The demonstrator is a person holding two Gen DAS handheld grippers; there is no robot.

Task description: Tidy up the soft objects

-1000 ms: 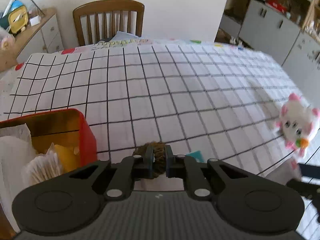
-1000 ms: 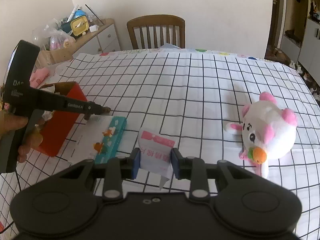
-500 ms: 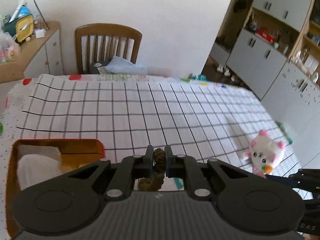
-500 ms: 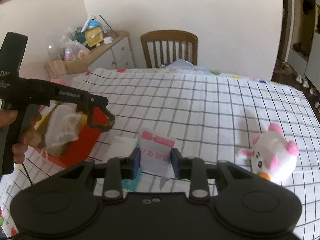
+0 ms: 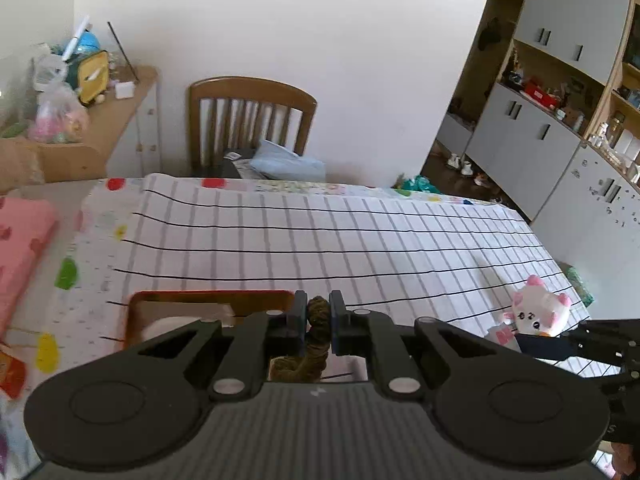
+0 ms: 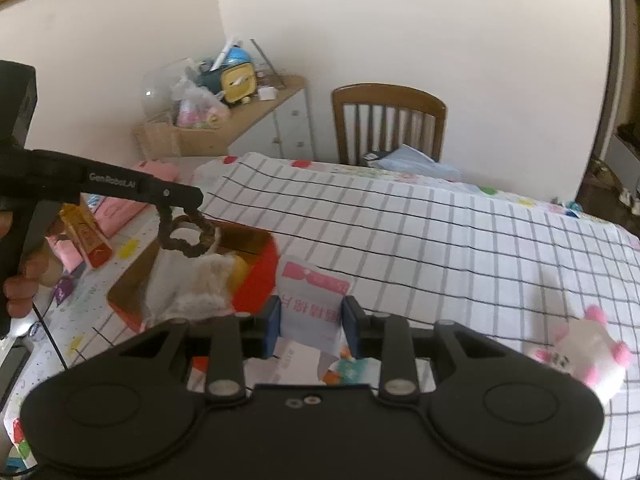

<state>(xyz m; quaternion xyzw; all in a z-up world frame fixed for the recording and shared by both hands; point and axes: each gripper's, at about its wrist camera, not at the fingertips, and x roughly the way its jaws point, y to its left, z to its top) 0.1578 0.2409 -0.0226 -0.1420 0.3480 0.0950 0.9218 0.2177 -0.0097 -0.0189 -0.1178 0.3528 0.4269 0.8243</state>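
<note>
Both tools have lifted off the surface (image 5: 360,240). Left tool (image 5: 318,322) nipped nearly shut on brown scrunchie (image 6: 186,236) above red box (image 6: 256,276) at lower left (drop likely next). Right tool (image 6: 311,326) part-open, clamping tissue pack (image 6: 310,300), lower centre.

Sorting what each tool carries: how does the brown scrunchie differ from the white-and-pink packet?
The brown scrunchie is a ruffled fabric loop; the white-and-pink packet is flat with printed lettering. The scrunchie dangles from the left tool above the red box, while the packet stands upright between the fingers of the right tool. The left tool's jaws stand nearly together; the right tool's stand wider. Both things are held off the table.
</note>
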